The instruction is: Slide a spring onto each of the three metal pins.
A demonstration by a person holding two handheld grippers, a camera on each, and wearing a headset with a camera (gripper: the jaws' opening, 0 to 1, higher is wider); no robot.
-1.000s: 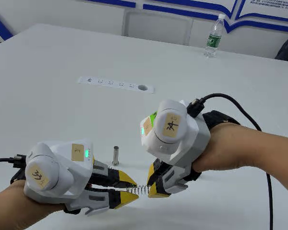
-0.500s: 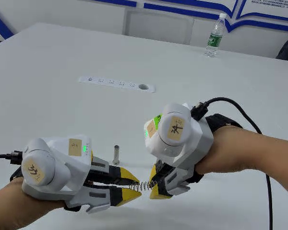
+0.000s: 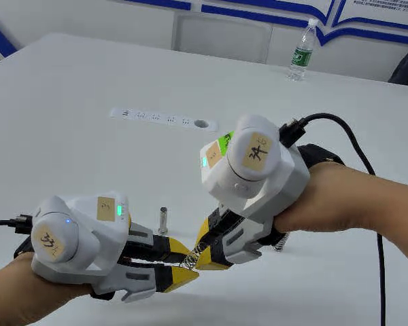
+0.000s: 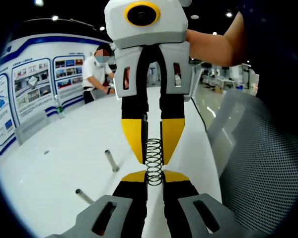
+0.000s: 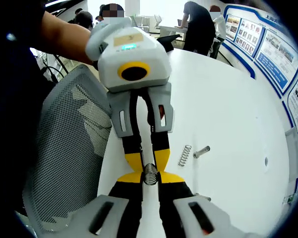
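We list one spring [image 4: 154,161] at centre frame, both ends partly hidden. The left gripper [image 4: 154,177] pinches it from below and the right gripper [image 4: 153,148] is clamped narrow on it from above. A loose spring [image 5: 185,155] lies beside a lying pin [image 5: 201,150], right of centre. An upright pin [image 3: 164,221] stands on the counter [image 3: 88,102].

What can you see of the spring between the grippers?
The spring is a short coil of thin silvery wire, its turns open. It spans the gap between the yellow jaw tips of the left gripper and the right gripper, one end pinched in each, up off the white table. The right gripper view sees it almost end-on.
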